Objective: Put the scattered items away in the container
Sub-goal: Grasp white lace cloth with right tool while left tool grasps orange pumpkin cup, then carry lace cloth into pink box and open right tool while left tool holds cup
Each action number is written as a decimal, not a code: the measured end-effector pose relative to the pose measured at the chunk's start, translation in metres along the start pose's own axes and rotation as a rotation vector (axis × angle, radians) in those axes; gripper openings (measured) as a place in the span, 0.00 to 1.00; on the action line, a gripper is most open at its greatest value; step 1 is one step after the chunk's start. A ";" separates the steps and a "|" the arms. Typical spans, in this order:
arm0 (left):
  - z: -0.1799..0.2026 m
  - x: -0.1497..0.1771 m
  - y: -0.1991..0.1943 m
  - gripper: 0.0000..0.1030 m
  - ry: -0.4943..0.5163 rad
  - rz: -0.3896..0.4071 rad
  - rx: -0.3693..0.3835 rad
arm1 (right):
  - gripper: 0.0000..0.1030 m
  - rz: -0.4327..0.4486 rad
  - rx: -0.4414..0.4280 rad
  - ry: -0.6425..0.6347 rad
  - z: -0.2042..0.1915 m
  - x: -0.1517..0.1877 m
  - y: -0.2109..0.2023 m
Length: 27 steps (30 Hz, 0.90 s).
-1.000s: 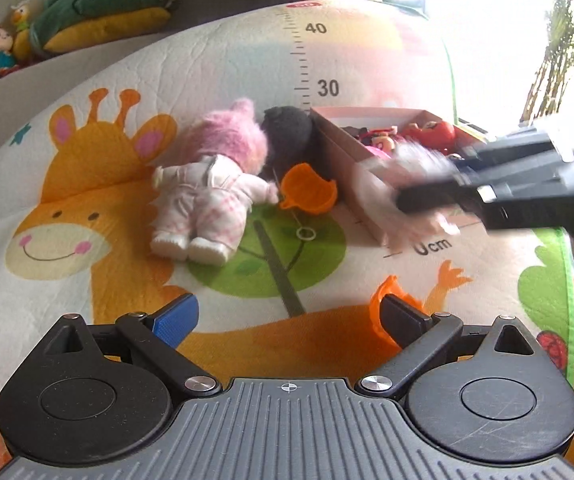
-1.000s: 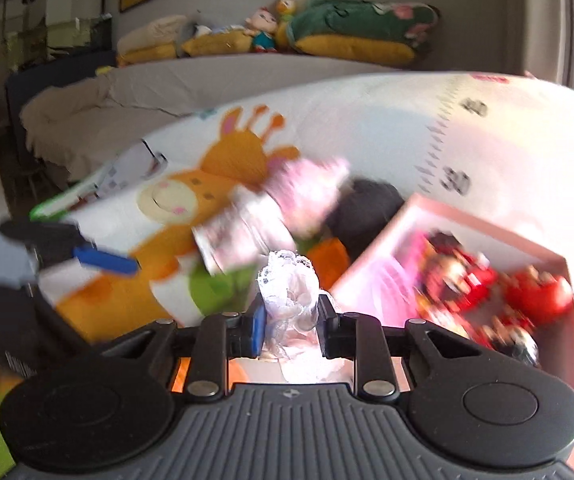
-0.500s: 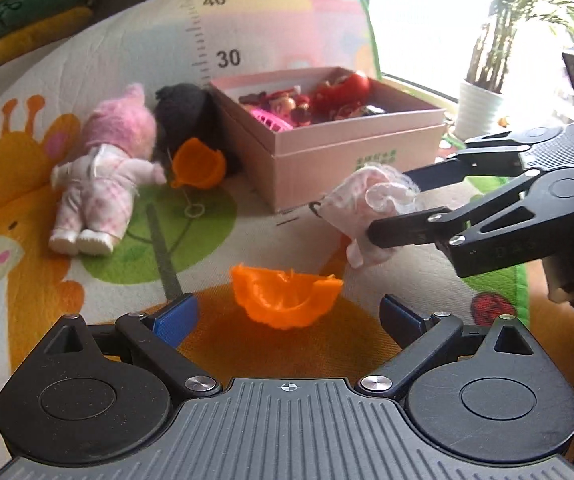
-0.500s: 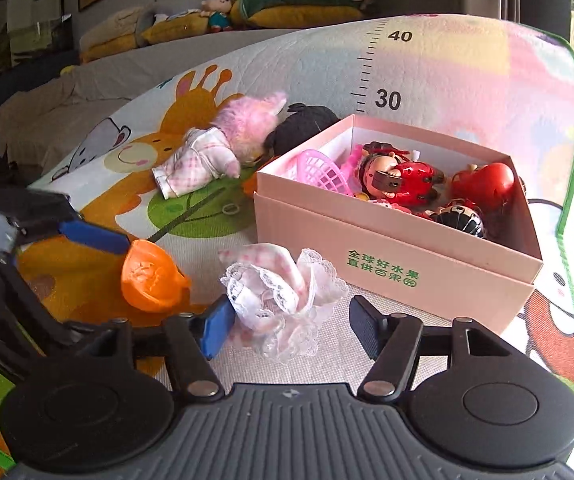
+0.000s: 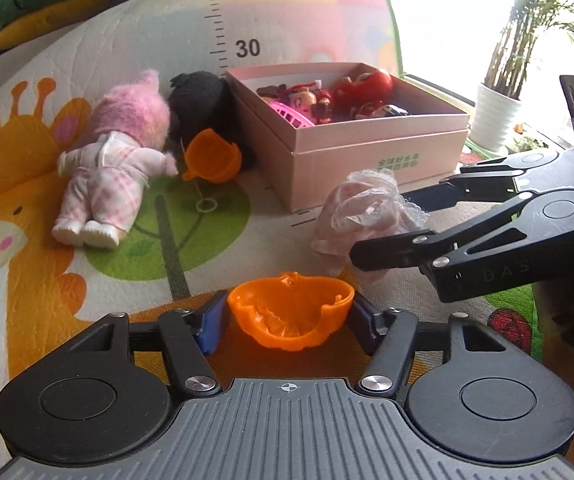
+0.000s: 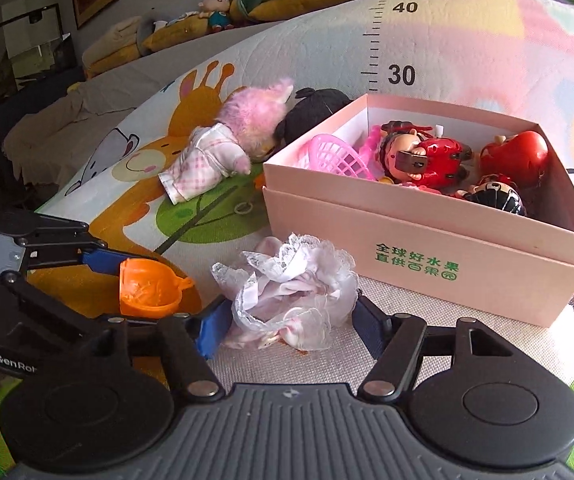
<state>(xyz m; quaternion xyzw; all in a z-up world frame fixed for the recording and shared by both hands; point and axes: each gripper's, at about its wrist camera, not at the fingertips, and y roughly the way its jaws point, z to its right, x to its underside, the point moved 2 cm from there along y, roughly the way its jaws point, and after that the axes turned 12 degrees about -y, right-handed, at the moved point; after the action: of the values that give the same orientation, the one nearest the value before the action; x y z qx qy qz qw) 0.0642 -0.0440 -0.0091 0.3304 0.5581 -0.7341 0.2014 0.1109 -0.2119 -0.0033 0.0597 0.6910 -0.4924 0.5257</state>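
The orange shell half (image 5: pixel 290 318) sits at lower centre, pinched between the left gripper (image 5: pixel 287 316) pads. Right of it, the lacy cloth bundle (image 6: pixel 293 290) lies between the right gripper (image 6: pixel 289 320) fingers, which touch both its sides. The pink box (image 6: pixel 427 240) stands behind, at centre right, toys inside.
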 end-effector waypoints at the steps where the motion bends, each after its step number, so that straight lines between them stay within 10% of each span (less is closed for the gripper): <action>1: 0.001 0.000 0.000 0.63 0.001 0.001 -0.001 | 0.63 0.002 -0.001 0.000 0.000 -0.001 0.001; 13: 0.002 0.002 -0.002 0.77 -0.010 0.000 0.015 | 0.76 0.016 0.015 -0.062 -0.004 -0.006 -0.006; 23: 0.004 0.002 0.000 0.63 -0.002 0.017 0.025 | 0.77 0.002 -0.007 -0.012 0.002 -0.013 0.015; 27: 0.004 0.003 -0.003 0.63 -0.001 0.011 0.027 | 0.54 -0.006 0.010 -0.036 -0.001 -0.014 0.017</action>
<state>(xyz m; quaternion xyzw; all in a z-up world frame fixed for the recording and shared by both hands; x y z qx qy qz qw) 0.0587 -0.0468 -0.0084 0.3358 0.5462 -0.7406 0.2010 0.1270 -0.1966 -0.0029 0.0515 0.6791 -0.4986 0.5362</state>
